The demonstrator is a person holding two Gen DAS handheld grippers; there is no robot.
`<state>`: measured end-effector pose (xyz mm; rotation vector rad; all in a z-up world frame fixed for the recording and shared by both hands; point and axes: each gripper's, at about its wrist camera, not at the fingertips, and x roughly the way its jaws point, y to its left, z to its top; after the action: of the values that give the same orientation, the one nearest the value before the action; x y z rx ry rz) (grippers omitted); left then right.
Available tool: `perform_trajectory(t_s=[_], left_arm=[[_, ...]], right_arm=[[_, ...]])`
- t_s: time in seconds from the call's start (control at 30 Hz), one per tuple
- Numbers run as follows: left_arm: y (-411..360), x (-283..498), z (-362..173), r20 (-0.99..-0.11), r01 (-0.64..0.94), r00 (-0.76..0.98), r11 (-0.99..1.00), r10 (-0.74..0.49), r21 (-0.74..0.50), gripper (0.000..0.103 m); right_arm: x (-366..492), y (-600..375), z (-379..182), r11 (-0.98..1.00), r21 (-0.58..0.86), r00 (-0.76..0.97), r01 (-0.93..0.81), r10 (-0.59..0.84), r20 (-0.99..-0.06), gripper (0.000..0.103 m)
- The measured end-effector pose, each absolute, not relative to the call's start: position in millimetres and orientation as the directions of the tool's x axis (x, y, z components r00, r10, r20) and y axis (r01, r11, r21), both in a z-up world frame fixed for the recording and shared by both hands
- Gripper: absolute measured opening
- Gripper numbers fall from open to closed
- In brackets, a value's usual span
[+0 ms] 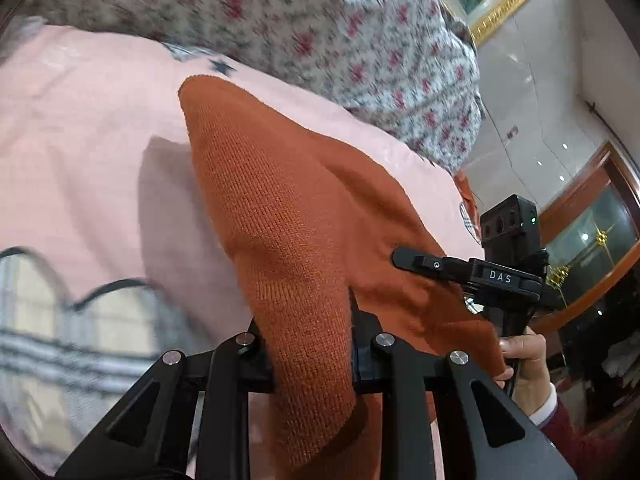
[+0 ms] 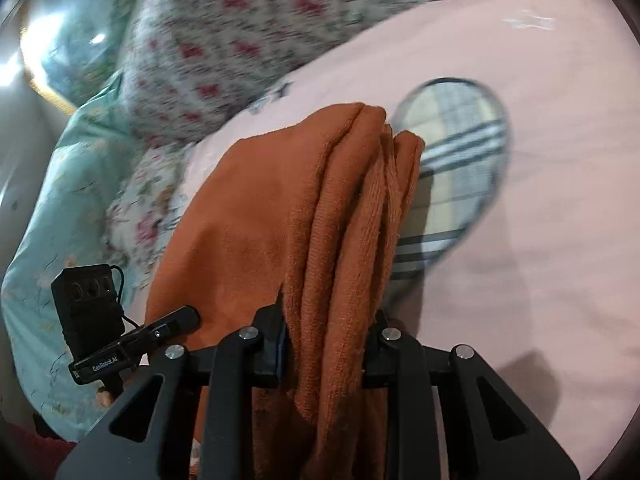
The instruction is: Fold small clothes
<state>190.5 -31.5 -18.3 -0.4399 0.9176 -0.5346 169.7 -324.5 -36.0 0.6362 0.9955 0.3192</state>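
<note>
The left gripper (image 1: 312, 344) has its jaws drawn in on a bunched edge of the orange knitted garment (image 1: 280, 200), the fabric pinched between them and rising as a tall peaked flap. Its ribbed, coarse knit is plain to see, thick and a little fuzzy. Beneath it lies a smooth pink bedsheet (image 1: 80, 140) with a plaid patch (image 1: 48, 320) outlined in dark stitching, and a floral quilt (image 1: 320, 20) is heaped beyond, blurred. At the lower right of this view the right gripper (image 1: 404, 260) also bites the orange cloth, with a hand (image 1: 524, 356) on its handle.

From the right wrist, the right gripper (image 2: 326, 344) is likewise closed on the orange knitted garment (image 2: 340, 208), here gathered into several soft rolled layers standing between the jaws. A round plaid patch (image 2: 460, 148) shows on the pink bedsheet (image 2: 540, 200) just behind the cloth; the floral quilt (image 2: 240, 32) and a pale turquoise cover (image 2: 48, 240) lie to the left, where the left gripper (image 2: 192, 316) reaches the orange fabric.

Judging by the loose, lifted cloth held at two places, the fold seems only begun: the garment is gathered and raised off the bed, not yet laid over itself or flattened.
</note>
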Motion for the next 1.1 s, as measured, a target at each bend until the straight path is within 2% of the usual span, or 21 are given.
perform_trajectory(t_s=[0.2,0.5,0.57,0.6,0.63,0.67,0.73,0.8,0.97,1.03,1.1], left_arm=[[44.1,147.9,-5.7,-0.645,0.179,0.545,0.826,-0.536,-0.535,0.023],[96.9,123.8,-34.9,-0.684,0.083,0.552,0.848,-0.476,-0.524,0.025],[97.0,123.2,-53.2,-0.725,0.052,0.53,0.87,-0.44,-0.49,0.029],[95.5,122.9,-60.8,-0.746,0.038,0.523,0.885,-0.413,-0.464,0.037],[94.1,122.2,-67.5,-0.765,0.021,0.517,0.9,-0.383,-0.436,0.048],[95.1,119.6,-70.8,-0.774,0.004,0.521,0.908,-0.36,-0.42,0.052],[98.8,115.2,-68.7,-0.774,-0.019,0.532,0.909,-0.344,-0.417,0.06],[104.0,108.4,-60.7,-0.78,-0.055,0.552,0.92,-0.296,-0.387,0.065],[118.9,87.8,-41.5,-0.752,-0.106,0.613,0.919,-0.241,-0.381,0.065],[121.5,82.6,-39.5,-0.75,-0.117,0.618,0.916,-0.236,-0.384,0.065],[120.9,79.8,-41.0,-0.758,-0.121,0.611,0.919,-0.229,-0.375,0.065]], right_arm=[[189.2,-253.1,-48.4,0.715,0.697,0.469,-0.06,0.636,-0.612,0.026],[206.2,-196.2,-72.0,0.701,0.705,0.388,-0.104,0.681,-0.62,0.026],[206.5,-194.4,-80.4,0.72,0.687,0.38,-0.096,0.664,-0.643,0.026],[206.4,-193.9,-85.6,0.74,0.666,0.375,-0.09,0.645,-0.666,0.028],[205.7,-193.9,-89.0,0.749,0.657,0.373,-0.087,0.636,-0.675,0.033],[204.8,-195.7,-92.7,0.753,0.653,0.375,-0.077,0.629,-0.681,0.036],[203.5,-199.4,-93.2,0.764,0.643,0.381,-0.056,0.612,-0.693,0.054],[199.2,-207.1,-83.8,0.795,0.606,0.405,-0.026,0.562,-0.721,0.058],[184.1,-213.4,-24.8,0.891,0.449,0.554,-0.058,0.403,-0.728,0.057],[186.4,-204.1,-16.3,0.892,0.442,0.545,-0.096,0.418,-0.727,0.039],[194.6,-191.1,-20.1,0.886,0.448,0.506,-0.116,0.441,-0.741,0.036]])
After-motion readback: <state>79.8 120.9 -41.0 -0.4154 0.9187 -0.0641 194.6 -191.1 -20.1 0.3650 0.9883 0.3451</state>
